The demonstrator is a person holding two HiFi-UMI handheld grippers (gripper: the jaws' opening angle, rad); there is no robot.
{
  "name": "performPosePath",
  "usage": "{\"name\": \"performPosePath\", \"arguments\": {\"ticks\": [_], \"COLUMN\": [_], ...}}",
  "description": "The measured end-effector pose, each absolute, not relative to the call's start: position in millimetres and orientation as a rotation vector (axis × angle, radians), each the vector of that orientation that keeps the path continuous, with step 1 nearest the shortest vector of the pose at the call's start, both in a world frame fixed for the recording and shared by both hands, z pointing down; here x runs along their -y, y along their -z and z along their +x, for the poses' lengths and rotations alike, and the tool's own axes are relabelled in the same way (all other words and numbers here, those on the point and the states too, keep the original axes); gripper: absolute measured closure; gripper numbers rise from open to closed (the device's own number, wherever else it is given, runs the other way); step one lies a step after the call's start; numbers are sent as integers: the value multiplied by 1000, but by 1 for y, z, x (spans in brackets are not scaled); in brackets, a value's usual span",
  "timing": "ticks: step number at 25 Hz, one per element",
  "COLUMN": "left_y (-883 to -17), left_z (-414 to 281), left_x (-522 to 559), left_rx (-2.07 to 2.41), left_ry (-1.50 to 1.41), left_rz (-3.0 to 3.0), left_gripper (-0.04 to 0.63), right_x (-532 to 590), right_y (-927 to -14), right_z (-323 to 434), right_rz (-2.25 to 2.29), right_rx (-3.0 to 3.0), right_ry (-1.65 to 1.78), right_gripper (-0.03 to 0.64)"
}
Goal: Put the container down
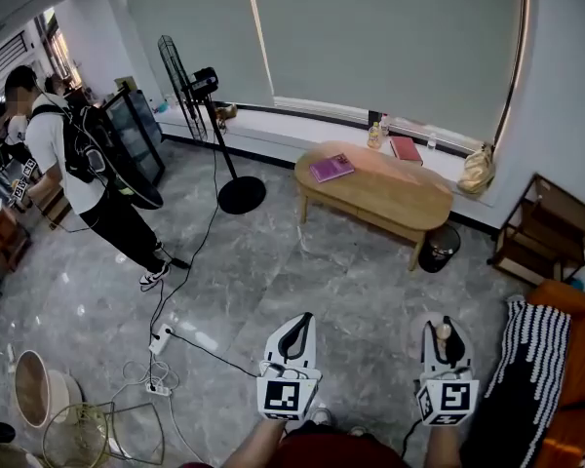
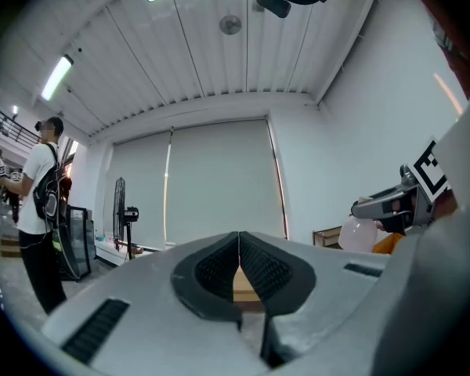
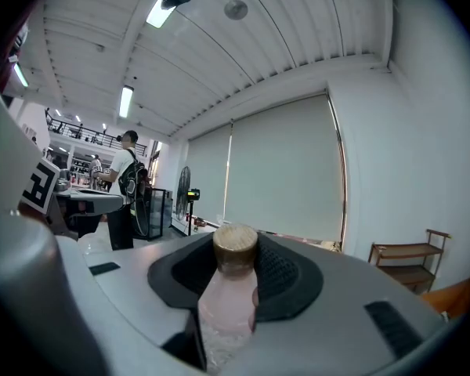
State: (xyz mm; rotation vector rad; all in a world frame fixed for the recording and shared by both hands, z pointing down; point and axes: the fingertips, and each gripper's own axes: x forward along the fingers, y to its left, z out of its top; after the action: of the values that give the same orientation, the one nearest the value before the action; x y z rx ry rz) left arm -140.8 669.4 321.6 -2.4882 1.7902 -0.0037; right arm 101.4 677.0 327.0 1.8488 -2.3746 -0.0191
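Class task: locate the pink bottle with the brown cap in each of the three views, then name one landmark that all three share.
Head view: bottle at lower right, clamped in the right gripper.
Left gripper view: bottle at the right side, only its pale body showing.
Right gripper view: bottle at centre, between the jaws, cap up.
Shared landmark: the standing fan by the window blinds.

Grey marble floor (image 1: 302, 271), oval wooden table (image 1: 370, 198), drawn grey blinds (image 1: 380, 37), standing fan (image 1: 182, 76)
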Motion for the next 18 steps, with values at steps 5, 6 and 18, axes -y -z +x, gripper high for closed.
{"name": "performPosePath", "arguments": {"ticks": [5, 6, 18], "left_y": [-323, -324, -329], "left_z": [-183, -189, -214], "left_x": [-656, -655, -622], "left_rx": [-1819, -1825, -1799], "left_ry": [-3, -5, 8], "left_rz": [-2471, -2476, -2480], "left_gripper": [586, 586, 586], "right_x": [-662, -660, -635], "right_y": [-324, -324, -323], "right_z": [63, 56, 30], "right_rz": [1835, 1835, 1865], "right_rx": [2388, 2390, 2386], "right_ry": [40, 48, 42], "right_gripper": [483, 483, 483]}}
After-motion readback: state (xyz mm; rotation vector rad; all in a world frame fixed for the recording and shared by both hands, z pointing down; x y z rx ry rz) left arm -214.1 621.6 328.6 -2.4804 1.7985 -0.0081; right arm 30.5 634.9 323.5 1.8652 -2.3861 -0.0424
